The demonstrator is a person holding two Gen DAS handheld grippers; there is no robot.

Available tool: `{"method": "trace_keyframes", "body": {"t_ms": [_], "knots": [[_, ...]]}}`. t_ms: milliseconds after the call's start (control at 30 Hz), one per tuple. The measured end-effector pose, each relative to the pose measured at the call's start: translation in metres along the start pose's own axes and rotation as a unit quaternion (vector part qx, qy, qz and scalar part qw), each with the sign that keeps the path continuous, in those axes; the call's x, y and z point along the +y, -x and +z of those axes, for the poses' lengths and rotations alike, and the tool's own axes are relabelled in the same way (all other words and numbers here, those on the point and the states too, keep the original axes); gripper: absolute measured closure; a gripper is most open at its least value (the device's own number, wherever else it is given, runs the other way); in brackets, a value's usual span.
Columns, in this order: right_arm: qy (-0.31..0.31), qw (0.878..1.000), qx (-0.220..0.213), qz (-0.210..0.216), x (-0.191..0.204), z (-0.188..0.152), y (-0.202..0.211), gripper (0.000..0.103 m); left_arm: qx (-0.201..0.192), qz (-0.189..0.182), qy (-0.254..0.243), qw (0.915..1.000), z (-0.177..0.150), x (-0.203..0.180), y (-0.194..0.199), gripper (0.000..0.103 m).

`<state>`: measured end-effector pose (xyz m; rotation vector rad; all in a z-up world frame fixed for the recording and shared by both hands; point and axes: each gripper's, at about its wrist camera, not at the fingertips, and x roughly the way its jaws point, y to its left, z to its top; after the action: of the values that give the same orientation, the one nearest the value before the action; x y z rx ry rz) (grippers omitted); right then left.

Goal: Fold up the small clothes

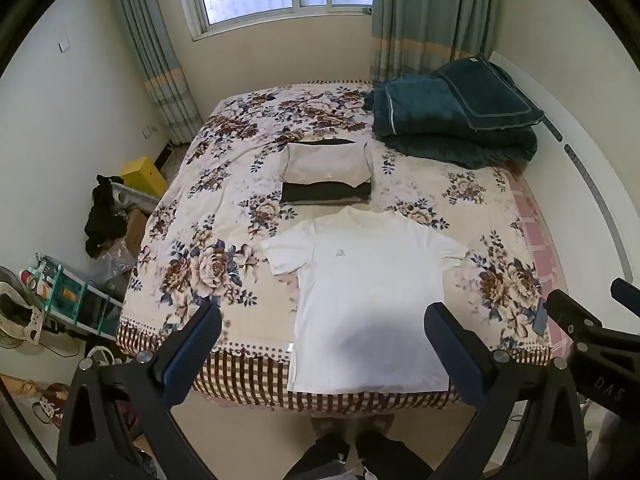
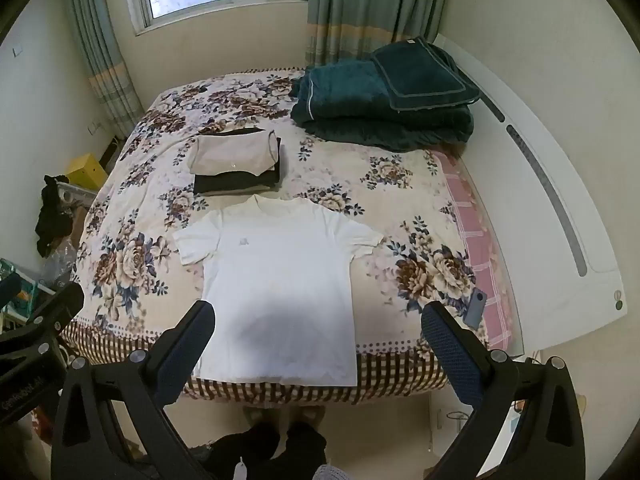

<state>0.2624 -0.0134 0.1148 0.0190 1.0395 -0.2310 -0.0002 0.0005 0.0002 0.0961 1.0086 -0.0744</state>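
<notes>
A white T-shirt lies spread flat, front up, on the floral bed, its hem at the near edge; it also shows in the right wrist view. Behind it sits a stack of folded clothes, grey on top of dark ones, also in the right wrist view. My left gripper is open and empty, held above the shirt's lower half. My right gripper is open and empty, above the shirt's lower right part; it also shows at the left wrist view's right edge.
Folded dark green quilts lie at the bed's far right. A phone lies near the bed's right edge. A white headboard runs along the right. A yellow box, dark clothes and clutter stand on the floor left of the bed.
</notes>
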Motion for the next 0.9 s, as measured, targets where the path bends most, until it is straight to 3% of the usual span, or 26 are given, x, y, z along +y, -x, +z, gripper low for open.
{"method": "trace_keyframes", "body": {"t_ms": [900], "knots": [[-0.001,1.0,-0.007,0.005,0.005,0.005,0.01,0.0,-0.013,-0.005,0.005,0.9999,0.015,-0.004,0.012,0.0]]}}
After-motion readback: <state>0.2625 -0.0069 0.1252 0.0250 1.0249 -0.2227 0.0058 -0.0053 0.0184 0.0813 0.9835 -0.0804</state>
